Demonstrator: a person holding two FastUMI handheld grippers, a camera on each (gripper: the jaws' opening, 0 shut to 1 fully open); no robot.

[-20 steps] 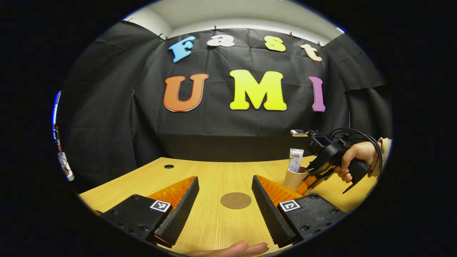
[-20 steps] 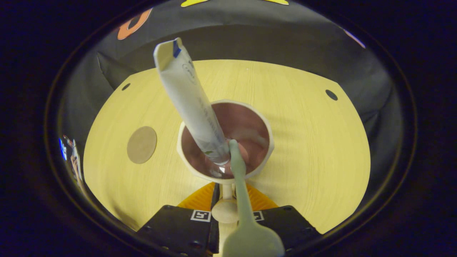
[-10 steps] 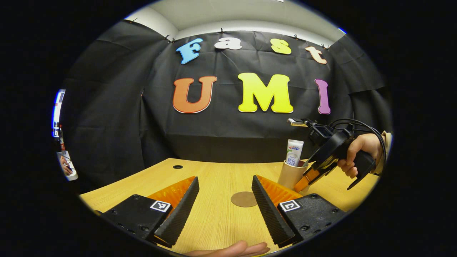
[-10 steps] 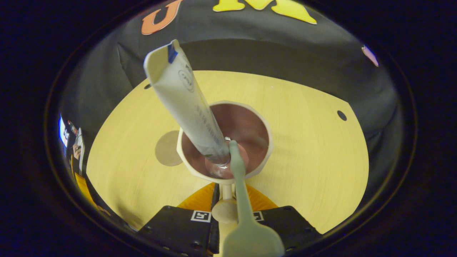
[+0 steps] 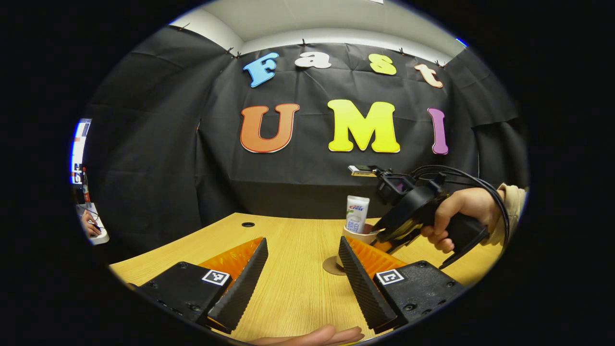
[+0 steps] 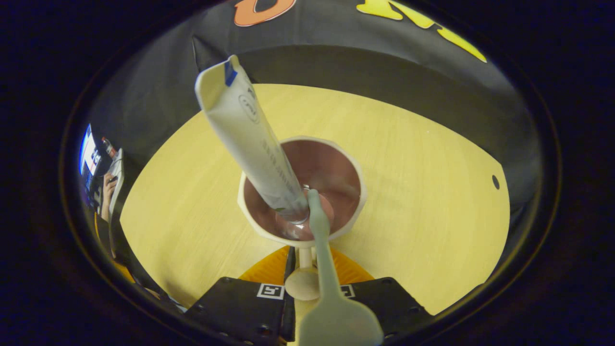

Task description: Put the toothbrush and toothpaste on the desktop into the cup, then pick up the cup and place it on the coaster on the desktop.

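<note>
In the right gripper view I look down into a beige cup (image 6: 250,226) with a reddish-brown inside. A white toothpaste tube (image 6: 250,139) and a pale green toothbrush (image 6: 321,240) stand in it. My right gripper (image 6: 305,262) is shut on the cup's handle. In the left gripper view a hand (image 5: 456,214) holds the right gripper (image 5: 401,223) beside the cup (image 5: 358,235), which is over the round brown coaster (image 5: 330,265); the cup's base is hidden behind a finger (image 5: 358,278). My left gripper (image 5: 300,283) is open low over the desk, with nothing between its fingers.
The wooden desk (image 5: 288,240) runs back to the black cloth wall and has a cable hole (image 5: 248,224) at the back left and another (image 6: 495,181) at the right. A hand (image 5: 312,336) shows at the bottom edge. A person sits far left (image 5: 89,226).
The right gripper has carried the cup, with tube and brush inside, leftward across the desk until it is over the coaster. The left gripper stayed open and turned slightly.
</note>
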